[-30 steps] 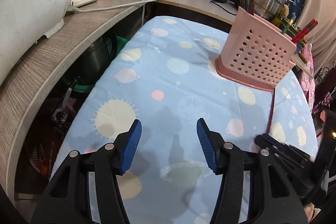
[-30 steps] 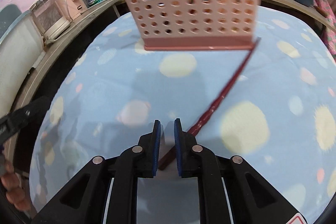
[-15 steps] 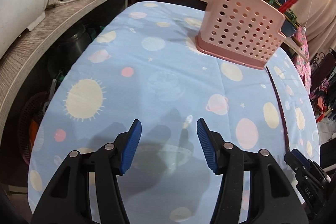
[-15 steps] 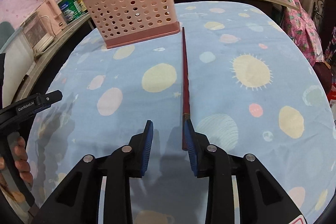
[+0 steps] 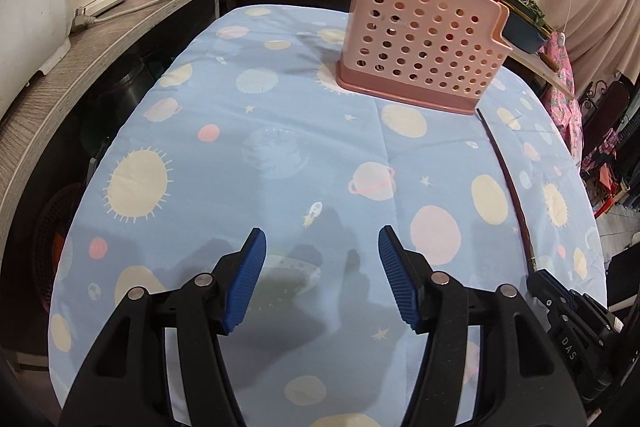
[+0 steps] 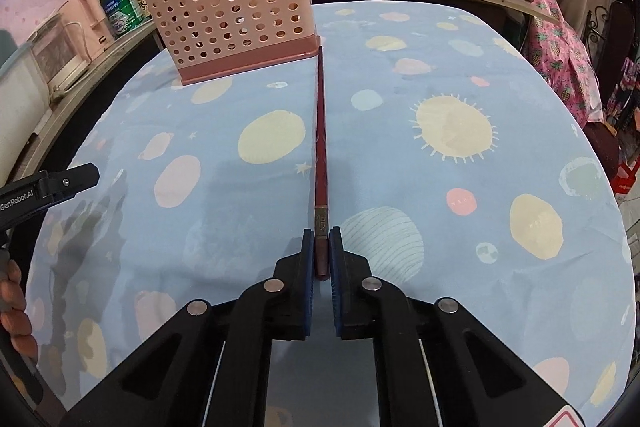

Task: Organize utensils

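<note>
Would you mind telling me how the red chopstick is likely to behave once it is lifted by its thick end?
The red chopstick looks thin, straight and rigid, so it should stay stiff and feel light. The right gripper holds only its butt end, so the long tip may droop or pivot. Its glossy finish suggests it could slip.

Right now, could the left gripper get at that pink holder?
Probably yes: the left gripper is open and holds nothing, and only bare tablecloth lies between it and the pink utensil holder.
</note>
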`<action>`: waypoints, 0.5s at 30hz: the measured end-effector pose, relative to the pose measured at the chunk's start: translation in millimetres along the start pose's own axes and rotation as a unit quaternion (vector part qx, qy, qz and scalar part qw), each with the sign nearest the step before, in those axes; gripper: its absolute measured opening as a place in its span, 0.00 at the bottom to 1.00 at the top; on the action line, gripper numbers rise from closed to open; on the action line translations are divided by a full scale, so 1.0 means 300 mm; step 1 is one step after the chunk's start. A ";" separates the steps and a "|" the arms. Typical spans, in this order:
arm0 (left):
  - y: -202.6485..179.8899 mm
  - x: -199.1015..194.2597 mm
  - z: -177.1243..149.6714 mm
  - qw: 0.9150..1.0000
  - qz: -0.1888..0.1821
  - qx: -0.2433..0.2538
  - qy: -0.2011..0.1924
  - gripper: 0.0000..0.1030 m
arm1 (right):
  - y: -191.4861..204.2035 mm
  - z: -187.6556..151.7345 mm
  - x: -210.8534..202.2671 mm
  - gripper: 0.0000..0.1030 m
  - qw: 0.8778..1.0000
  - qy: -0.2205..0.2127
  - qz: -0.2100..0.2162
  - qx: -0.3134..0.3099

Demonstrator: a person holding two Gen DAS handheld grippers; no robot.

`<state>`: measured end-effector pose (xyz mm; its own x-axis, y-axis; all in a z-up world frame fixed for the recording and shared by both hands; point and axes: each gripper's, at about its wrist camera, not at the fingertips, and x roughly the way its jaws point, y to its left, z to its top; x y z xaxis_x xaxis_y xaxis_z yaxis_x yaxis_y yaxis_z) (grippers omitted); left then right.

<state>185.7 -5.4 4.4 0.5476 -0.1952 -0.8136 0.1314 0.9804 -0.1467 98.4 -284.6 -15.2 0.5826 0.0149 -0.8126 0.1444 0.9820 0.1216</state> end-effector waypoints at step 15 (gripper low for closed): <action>-0.052 -0.217 -0.014 0.996 -0.079 0.032 -0.036 0.07 | 0.009 0.087 -0.326 0.07 0.994 -0.081 0.076 0.022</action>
<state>144.5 -7.8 57.2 0.5734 -0.3498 -0.7409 0.2719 0.9342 -0.2307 62.7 -288.5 79.5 0.7210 0.1289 -0.6808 0.0777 0.9613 0.2642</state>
